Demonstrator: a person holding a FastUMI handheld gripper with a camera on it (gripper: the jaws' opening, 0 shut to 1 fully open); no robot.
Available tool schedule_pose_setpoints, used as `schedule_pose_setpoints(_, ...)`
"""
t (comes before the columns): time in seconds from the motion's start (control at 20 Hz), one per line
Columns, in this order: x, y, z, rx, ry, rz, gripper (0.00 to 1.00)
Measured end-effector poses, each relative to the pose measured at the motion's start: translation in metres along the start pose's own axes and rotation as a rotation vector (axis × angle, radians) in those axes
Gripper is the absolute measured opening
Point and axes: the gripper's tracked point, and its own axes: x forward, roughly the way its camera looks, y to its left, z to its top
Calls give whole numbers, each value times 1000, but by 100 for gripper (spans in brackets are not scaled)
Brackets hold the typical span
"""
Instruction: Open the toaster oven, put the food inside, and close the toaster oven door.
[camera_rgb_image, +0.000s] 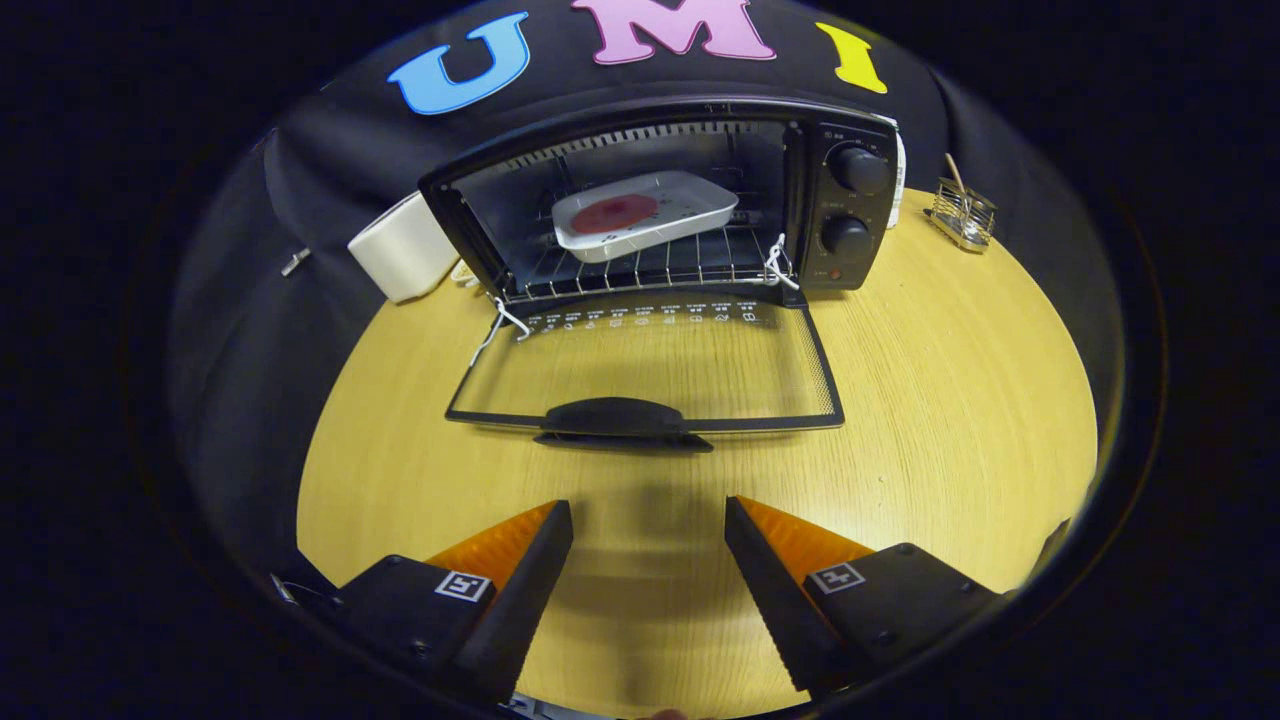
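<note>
Black toaster oven (660, 200) stands well beyond the jaws on the wooden table (950, 400), its glass door (650, 365) folded down flat toward them. The door handle (620, 420) lies just ahead of the gripper (650, 520), whose jaws are spread wide with nothing between them. Inside the oven, a white tray (645, 212) holding a reddish round of food (613, 213) rests on the wire rack (650, 265). A white box (400, 248) sits beside the oven, and a small wire holder (962, 212) on the other side.
</note>
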Motion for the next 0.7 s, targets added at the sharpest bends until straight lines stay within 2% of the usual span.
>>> schedule_pose_setpoints(0.15,14,-1,1,0,14,-48,99)
schedule_pose_setpoints(0.55,46,16,10,-80,25,-108,99)
schedule_pose_setpoints(0.7,48,18,9,-70,38,-157,100)
